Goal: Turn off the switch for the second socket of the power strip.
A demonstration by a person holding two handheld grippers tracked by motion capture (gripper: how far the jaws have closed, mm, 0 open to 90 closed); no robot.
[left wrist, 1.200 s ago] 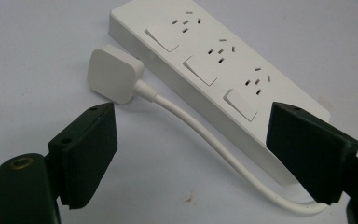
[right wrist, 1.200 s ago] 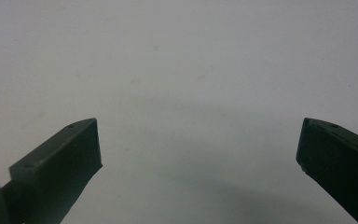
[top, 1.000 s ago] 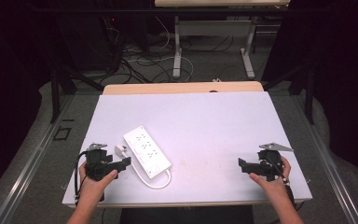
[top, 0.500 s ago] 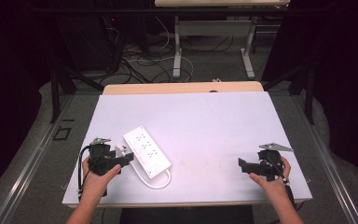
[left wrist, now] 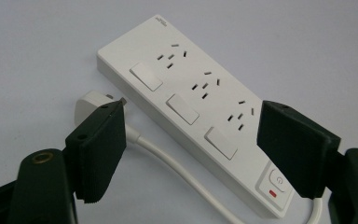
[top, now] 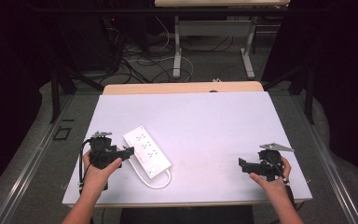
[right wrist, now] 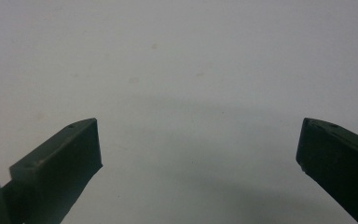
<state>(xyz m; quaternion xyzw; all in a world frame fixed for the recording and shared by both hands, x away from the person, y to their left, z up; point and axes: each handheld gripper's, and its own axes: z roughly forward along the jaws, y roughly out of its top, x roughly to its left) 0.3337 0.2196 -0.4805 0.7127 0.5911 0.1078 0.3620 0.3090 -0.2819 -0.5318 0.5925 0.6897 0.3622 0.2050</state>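
The power strip (top: pixel 147 151) lies flat on the counter (top: pixel 205 121), its white cable (left wrist: pixel 177 168) looping from the switch end round to the plug (left wrist: pixel 91 103) beside it. Over the last second the left gripper (top: pixel 129 151) has closed in on the strip; its jaws now stand wide open, straddling the strip's switch end, so a grasp looks imminent. Well away from the strip, the right gripper (top: pixel 243 164) has stayed put, jaws spread and empty.

Each hand-held gripper, the left gripper (top: pixel 129 150) and the right gripper (top: pixel 241 163), is built in black, with ribbed jaw pads, small screw holes and a grey three-cornered top plate
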